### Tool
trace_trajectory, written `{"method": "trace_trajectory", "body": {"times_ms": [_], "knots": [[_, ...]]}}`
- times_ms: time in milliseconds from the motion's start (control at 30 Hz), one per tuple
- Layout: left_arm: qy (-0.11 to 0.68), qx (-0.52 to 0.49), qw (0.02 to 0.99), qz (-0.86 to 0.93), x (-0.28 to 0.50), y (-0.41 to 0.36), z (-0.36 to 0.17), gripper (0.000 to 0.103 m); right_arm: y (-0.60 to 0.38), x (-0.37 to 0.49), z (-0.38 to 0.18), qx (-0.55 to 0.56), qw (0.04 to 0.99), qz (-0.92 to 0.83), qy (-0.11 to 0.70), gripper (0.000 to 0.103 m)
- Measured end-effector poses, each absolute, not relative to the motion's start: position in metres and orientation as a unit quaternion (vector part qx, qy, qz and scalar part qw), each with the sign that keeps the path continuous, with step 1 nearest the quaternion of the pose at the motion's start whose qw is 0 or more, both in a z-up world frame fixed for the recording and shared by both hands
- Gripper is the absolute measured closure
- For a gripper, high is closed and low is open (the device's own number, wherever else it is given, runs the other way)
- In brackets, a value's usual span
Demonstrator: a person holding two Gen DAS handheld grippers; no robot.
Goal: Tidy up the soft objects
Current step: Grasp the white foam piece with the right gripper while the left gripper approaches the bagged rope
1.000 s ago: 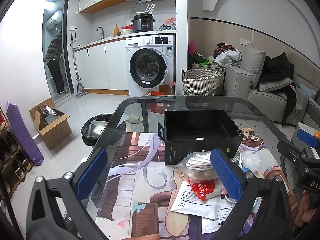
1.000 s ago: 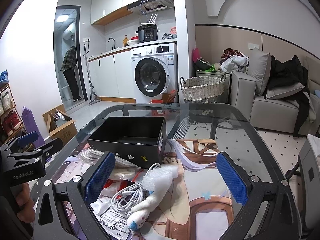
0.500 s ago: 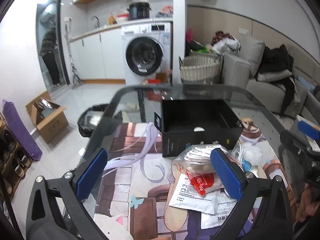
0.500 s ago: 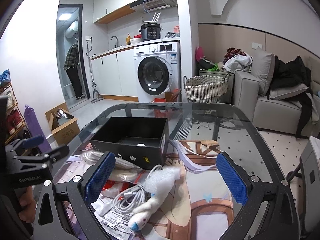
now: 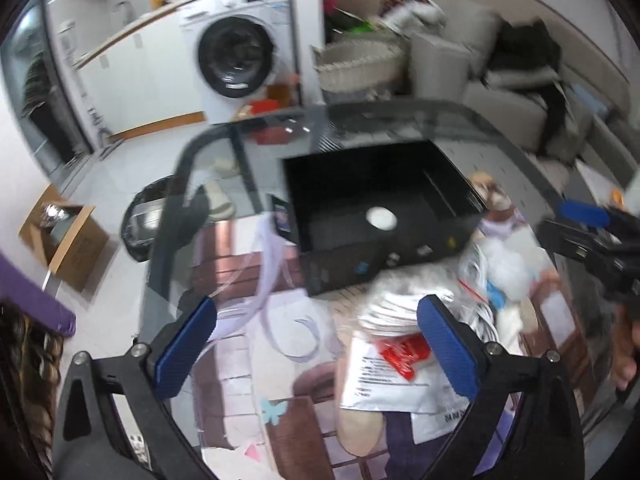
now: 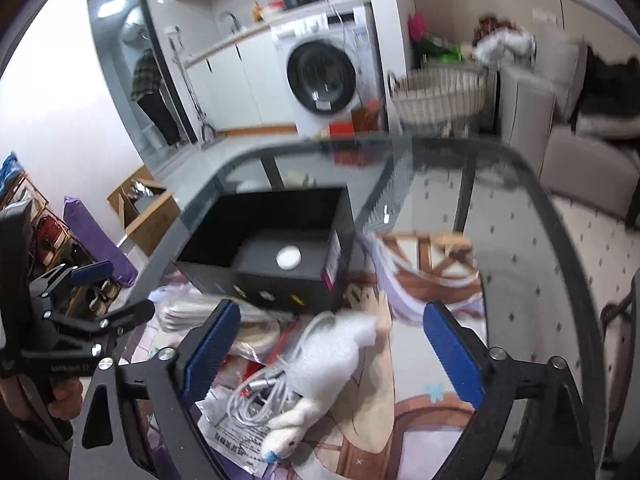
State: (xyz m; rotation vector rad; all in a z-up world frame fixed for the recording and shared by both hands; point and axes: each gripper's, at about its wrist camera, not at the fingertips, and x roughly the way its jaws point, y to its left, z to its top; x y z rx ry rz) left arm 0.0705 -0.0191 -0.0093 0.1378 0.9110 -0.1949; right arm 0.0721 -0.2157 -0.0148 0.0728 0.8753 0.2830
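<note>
An open black box (image 5: 384, 208) stands on the glass table (image 6: 532, 264), with a small white disc (image 6: 289, 257) inside; it also shows in the right wrist view (image 6: 276, 256). In front of it lies a pile: a clear bag of white masks (image 5: 384, 312), a red packet (image 5: 400, 354), white printed pouches (image 5: 384, 388), a coiled white cable (image 6: 260, 392), a bubble-wrap wad (image 6: 340, 340) and a small white plush toy (image 6: 292, 432). My left gripper (image 5: 316, 352) is open above the pile's left edge. My right gripper (image 6: 332, 352) is open above the cable and plush toy.
An illustrated mat (image 5: 248, 352) covers the table. Beyond the table are a washing machine (image 6: 324, 76), a wicker basket (image 6: 440, 92), a sofa with clothes (image 6: 580, 120), a cardboard box (image 5: 60, 236) and a black bin (image 5: 144, 216). A person (image 6: 154, 92) stands at the far doorway.
Both grippers have tilted down and moved forward over the table, so the box interior and pile look closer. The current frames are motion-blurred. Both stay open and empty.
</note>
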Motion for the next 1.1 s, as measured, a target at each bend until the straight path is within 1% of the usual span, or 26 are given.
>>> {"method": "trace_trajectory", "body": {"times_ms": [100, 200, 400, 567, 633, 800, 1100], "knots": [[0.447, 0.104, 0.88, -0.123, 0.071, -0.039, -0.011, 0.003, -0.217, 0.083, -0.032, 0.039, 0.878, 0.141, 0.456, 0.022], [0.458, 0.127, 0.869, -0.139, 0.072, -0.053, -0.014, 0.003, -0.212, 0.088, -0.046, 0.028, 0.866, 0.147, 0.476, 0.023], [0.47, 0.136, 0.857, -0.162, 0.071, -0.07, -0.017, 0.002, -0.205, 0.099, -0.066, 0.03, 0.842, 0.169, 0.51, 0.024], [0.475, 0.103, 0.858, -0.166, 0.079, -0.07, -0.012, 0.002, -0.203, 0.108, -0.078, 0.035, 0.828, 0.179, 0.53, 0.04], [0.481, 0.091, 0.856, -0.166, 0.083, -0.069, -0.012, 0.002, -0.205, 0.11, -0.083, 0.035, 0.825, 0.181, 0.535, 0.052], [0.486, 0.083, 0.853, -0.167, 0.089, -0.074, -0.015, 0.001, -0.21, 0.102, -0.083, 0.023, 0.828, 0.188, 0.528, 0.056], [0.5, 0.07, 0.846, -0.171, 0.098, -0.086, -0.021, 0.001, -0.229, 0.078, -0.069, 0.005, 0.835, 0.193, 0.515, 0.056]]}}
